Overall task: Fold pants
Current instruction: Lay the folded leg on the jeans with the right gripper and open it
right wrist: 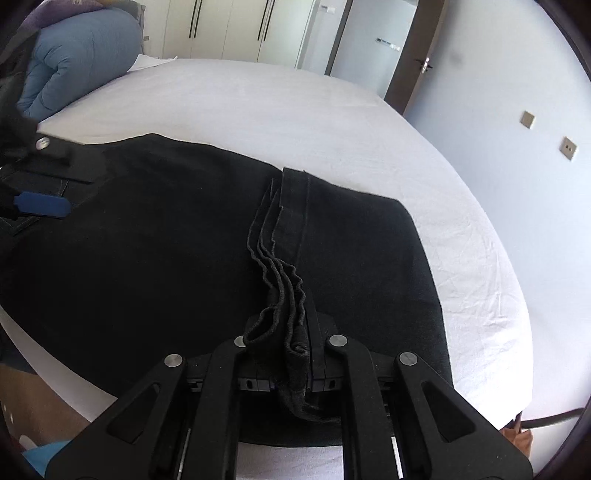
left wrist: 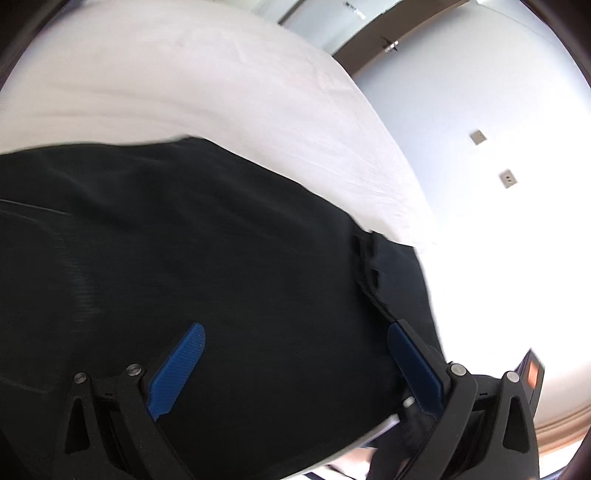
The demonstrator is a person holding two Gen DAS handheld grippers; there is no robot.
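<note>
Pants (right wrist: pixel 166 251) lie spread on bed (right wrist: pixel 332 122), ahead of and under right tongs (right wrist: pixel 295 332); bunched hems (right wrist: pixel 275 280) run from between right tongs forward across pants; left tongs (right wrist: pixel 40 205) over pants' far-left end; in left wrist view, pants lie beneath left tongs (left wrist: pixel 295 354), bed beyond; pillow (right wrist: pixel 77 66) far left at bed's back; wardrobe (right wrist: pixel 229 26) behind bed; wall (right wrist: pixel 498 92) right.
</note>
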